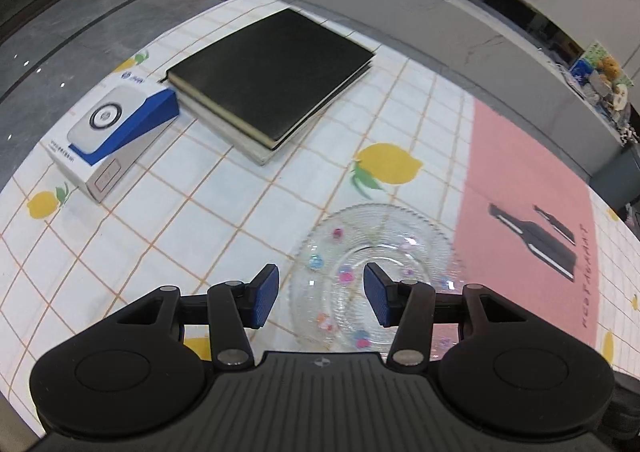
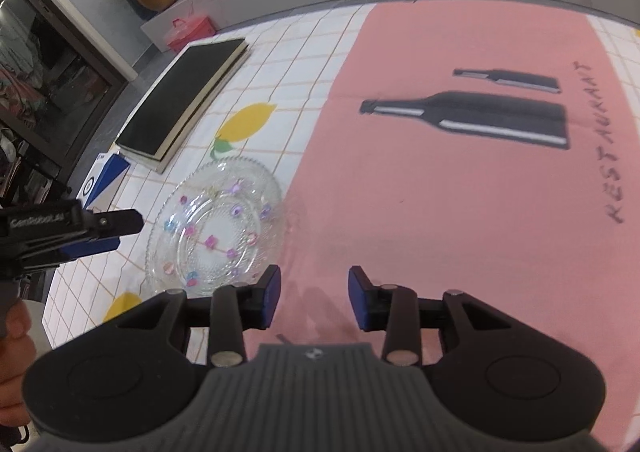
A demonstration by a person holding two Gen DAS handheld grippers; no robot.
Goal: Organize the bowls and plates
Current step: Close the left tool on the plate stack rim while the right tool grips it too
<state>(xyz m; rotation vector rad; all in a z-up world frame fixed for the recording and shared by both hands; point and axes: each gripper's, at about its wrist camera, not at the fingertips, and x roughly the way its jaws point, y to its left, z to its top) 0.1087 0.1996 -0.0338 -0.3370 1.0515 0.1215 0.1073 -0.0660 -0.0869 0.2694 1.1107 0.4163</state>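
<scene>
Plate: clear ribbed glass plate with coloured dots (image 1: pixel 370 272) is lying beside the pink placemat's (image 2: pixel 460 192) edge.
Left gripper (image 1: pixel 319 298): I am holding it part-open, empty, above the plate.
Right gripper (image 2: pixel 314 298): I am holding it part-open, empty.

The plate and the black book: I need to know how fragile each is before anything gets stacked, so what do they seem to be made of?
The plate looks like clear pressed glass, though acrylic is possible: the tablecloth grid shows through it, with ribbed rings, a beaded rim and small coloured flower spots. The black book seems to have a matte, leather-like cover over cream paper page edges.
</scene>
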